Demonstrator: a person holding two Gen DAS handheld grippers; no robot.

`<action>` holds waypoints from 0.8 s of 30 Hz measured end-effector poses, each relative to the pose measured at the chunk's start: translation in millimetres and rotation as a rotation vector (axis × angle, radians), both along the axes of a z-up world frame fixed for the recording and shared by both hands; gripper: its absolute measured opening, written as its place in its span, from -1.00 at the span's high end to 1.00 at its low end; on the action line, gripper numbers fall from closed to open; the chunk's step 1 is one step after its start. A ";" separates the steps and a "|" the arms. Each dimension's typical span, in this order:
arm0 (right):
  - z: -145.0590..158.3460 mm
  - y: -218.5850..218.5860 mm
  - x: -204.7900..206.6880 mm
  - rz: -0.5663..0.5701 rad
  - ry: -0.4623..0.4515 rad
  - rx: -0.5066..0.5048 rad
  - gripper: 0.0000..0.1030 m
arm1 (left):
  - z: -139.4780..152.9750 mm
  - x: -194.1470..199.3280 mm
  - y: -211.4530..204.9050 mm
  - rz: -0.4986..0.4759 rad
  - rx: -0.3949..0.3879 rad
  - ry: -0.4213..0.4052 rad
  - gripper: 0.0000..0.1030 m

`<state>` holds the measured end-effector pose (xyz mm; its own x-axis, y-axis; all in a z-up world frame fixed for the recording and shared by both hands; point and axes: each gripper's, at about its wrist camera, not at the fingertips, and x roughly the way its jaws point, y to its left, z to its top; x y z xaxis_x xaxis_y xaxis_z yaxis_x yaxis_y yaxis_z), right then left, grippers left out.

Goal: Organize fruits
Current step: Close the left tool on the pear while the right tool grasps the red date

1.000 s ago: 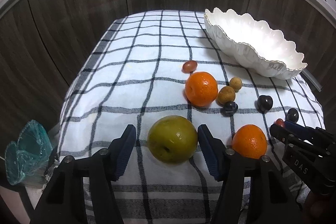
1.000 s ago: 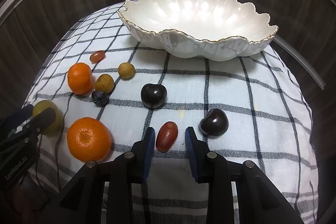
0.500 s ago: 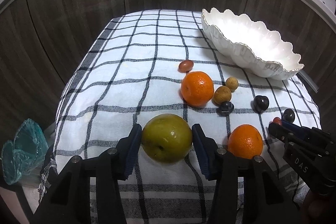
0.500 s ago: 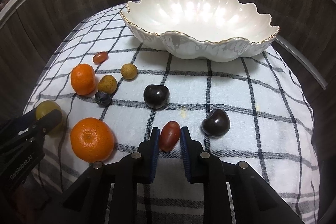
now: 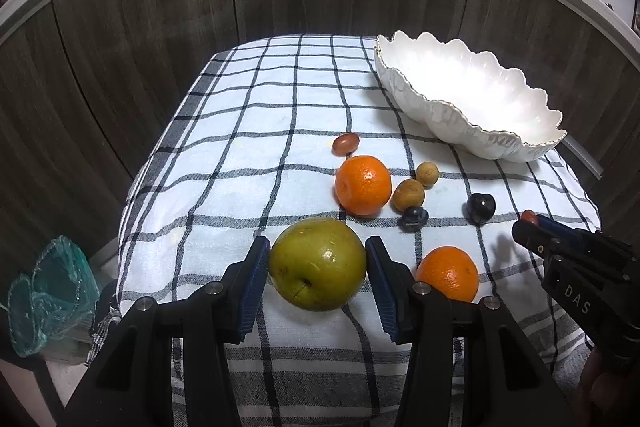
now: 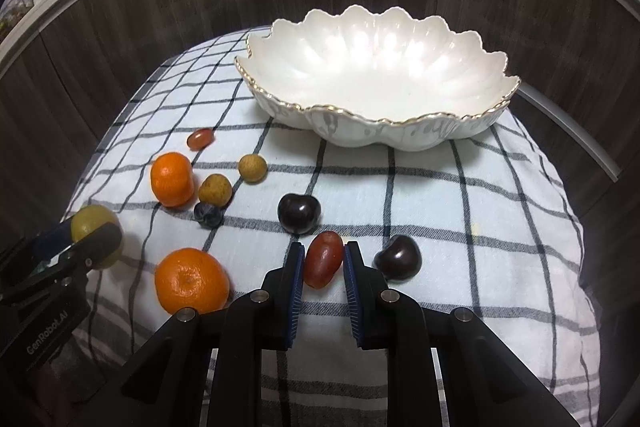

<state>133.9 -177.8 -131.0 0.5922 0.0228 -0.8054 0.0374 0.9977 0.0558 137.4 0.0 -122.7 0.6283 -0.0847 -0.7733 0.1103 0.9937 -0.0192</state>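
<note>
My left gripper point(image 5: 318, 281) is shut on a big green-yellow fruit point(image 5: 318, 264) and holds it above the checked cloth. My right gripper point(image 6: 320, 265) is shut on a red grape point(image 6: 323, 259), lifted a little off the cloth. The white scalloped bowl point(image 6: 400, 125) stands empty at the back right. On the cloth lie two oranges point(image 6: 191, 281) point(image 6: 172, 179), two dark cherries point(image 6: 299, 213) point(image 6: 398, 258), two small tan fruits point(image 6: 215, 189) point(image 6: 252, 167), a dark blue berry point(image 6: 208, 214) and another red grape point(image 6: 201, 138).
The checked cloth point(image 5: 248, 131) covers a small table with dark wood cabinet walls close behind. A teal net bag point(image 5: 48, 291) lies off the table's left side. The cloth's left half holds no fruit.
Both grippers closed on their fruits and lifted: the left on the green-yellow fruit, the right on the red grape. Both views rose and pulled back slightly.
</note>
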 end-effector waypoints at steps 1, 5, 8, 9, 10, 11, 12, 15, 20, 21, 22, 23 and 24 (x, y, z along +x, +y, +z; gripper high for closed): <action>1.7 -0.3 0.1 0.000 -0.005 -0.002 0.59 | 1.0 -0.7 -0.7 0.000 0.001 -0.001 0.07; 8.9 -0.5 0.5 0.002 -0.025 -0.007 0.59 | 8.7 -0.1 -4.4 -0.004 0.011 -0.010 0.07; 14.6 -1.3 0.7 0.003 -0.040 -0.009 0.59 | 13.9 2.0 -7.1 -0.005 0.016 -0.014 0.07; 16.5 -1.8 0.8 0.003 -0.045 -0.009 0.59 | 16.2 3.1 -8.3 -0.006 0.016 -0.017 0.07; 18.5 -2.3 1.2 0.002 -0.049 -0.009 0.59 | 18.2 4.0 -9.8 -0.006 0.016 -0.021 0.07; 20.7 -3.3 1.2 0.000 -0.052 -0.010 0.59 | 20.1 4.9 -11.1 -0.007 0.016 -0.024 0.07; 22.7 -4.5 1.6 -0.002 -0.056 -0.009 0.59 | 22.1 6.1 -12.5 -0.009 0.015 -0.027 0.07; 29.2 -9.8 3.2 -0.015 -0.068 -0.009 0.59 | 30.1 10.3 -20.3 -0.021 0.006 -0.044 0.07; 39.1 -22.1 6.0 -0.040 -0.080 -0.005 0.59 | 42.6 18.9 -36.7 -0.054 -0.014 -0.070 0.07; 40.8 -25.1 6.7 -0.046 -0.082 -0.005 0.59 | 44.9 20.6 -40.1 -0.061 -0.017 -0.074 0.07; 43.0 -29.0 7.7 -0.055 -0.084 -0.005 0.59 | 47.8 22.3 -44.8 -0.073 -0.019 -0.082 0.07; 44.6 -31.9 8.7 -0.059 -0.086 -0.006 0.59 | 49.7 23.5 -48.3 -0.081 -0.020 -0.087 0.07; 46.0 -35.1 10.3 -0.062 -0.089 -0.007 0.59 | 52.1 25.5 -52.4 -0.091 -0.021 -0.092 0.07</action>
